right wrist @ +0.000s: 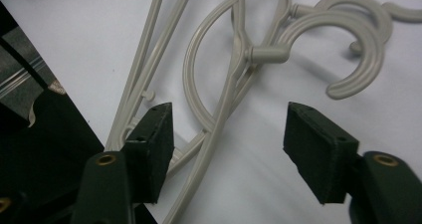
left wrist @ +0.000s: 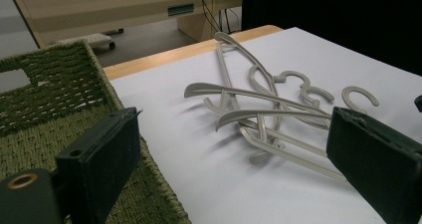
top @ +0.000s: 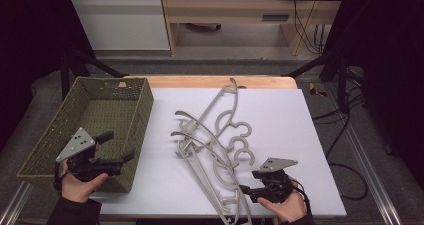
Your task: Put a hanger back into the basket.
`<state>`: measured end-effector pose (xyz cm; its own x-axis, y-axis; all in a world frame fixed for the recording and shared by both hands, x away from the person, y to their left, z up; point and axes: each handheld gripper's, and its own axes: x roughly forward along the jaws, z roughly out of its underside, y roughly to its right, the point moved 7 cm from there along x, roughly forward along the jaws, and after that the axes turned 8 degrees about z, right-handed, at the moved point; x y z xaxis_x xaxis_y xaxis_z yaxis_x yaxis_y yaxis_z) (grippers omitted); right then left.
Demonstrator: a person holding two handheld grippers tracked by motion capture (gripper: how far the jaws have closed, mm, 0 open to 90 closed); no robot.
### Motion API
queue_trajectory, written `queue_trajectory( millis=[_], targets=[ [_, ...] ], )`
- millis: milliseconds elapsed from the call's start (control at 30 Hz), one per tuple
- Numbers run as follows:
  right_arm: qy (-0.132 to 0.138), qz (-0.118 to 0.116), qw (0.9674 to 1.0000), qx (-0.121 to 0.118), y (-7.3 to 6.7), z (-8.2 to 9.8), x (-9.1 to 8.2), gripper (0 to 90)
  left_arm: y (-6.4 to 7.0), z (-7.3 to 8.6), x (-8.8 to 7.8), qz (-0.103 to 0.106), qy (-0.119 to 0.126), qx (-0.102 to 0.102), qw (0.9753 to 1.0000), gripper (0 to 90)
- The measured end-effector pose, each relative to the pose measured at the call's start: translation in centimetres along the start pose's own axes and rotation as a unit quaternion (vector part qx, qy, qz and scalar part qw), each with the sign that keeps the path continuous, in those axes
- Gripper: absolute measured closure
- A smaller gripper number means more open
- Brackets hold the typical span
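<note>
High view: grey plastic hangers [top: 215, 145], woven basket [top: 95, 130]

We see two hand-held tools, each black and chunky. The left gripper [top: 116, 146] carries a grey three-cornered plate [top: 76, 143] dotted with small dark holes; the right gripper [top: 247, 190] wears a flatter grey plate [top: 277, 163] of the same kind. A thin black cable [top: 303, 197] loops at the wrist of the right hand [top: 285, 205]. The left hand [top: 80, 187] comes out of a dark sleeve [top: 72, 212]. Up close, the left tool's fingers [left wrist: 102, 157] are thick, matte, dark-green-black blocks with rough edges, mounted on rounded arms set with a brass-coloured ring [left wrist: 21, 180]. The right tool's pads [right wrist: 318, 147] show small round holes, and brass rings [right wrist: 106, 159] mark their arms too.
</note>
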<state>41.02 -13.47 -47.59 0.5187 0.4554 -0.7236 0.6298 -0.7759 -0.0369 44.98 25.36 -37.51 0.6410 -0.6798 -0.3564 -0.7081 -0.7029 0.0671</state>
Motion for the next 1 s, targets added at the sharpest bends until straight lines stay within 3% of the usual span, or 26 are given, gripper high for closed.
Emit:
queue_trajectory(
  millis=[267, 533, 800, 1000],
  targets=[
    [-0.056, -0.016, 0.9983, -0.003, -0.5, 1.3, 1.7, 51.0, 0.2, 0.1, 0.2, 0.002, -0.006, 0.005, 1.0000, 6.7],
    [-0.102, -0.035, 0.9942, -0.009, -1.2, 2.2, 2.1, 63.1, 0.3, 0.1, 0.3, 0.003, -0.009, 0.008, 0.9999, 6.8],
    [-0.121, -0.036, 0.9920, -0.009, -1.5, 2.4, 2.5, 70.1, 0.5, 0.2, 0.6, 0.005, -0.013, 0.010, 0.9998, 6.9],
    [-0.129, -0.024, 0.9913, 0.016, -1.2, 2.5, 2.8, 73.0, 0.7, 0.4, 0.9, 0.006, -0.020, 0.011, 0.9997, 7.0]
  ],
)
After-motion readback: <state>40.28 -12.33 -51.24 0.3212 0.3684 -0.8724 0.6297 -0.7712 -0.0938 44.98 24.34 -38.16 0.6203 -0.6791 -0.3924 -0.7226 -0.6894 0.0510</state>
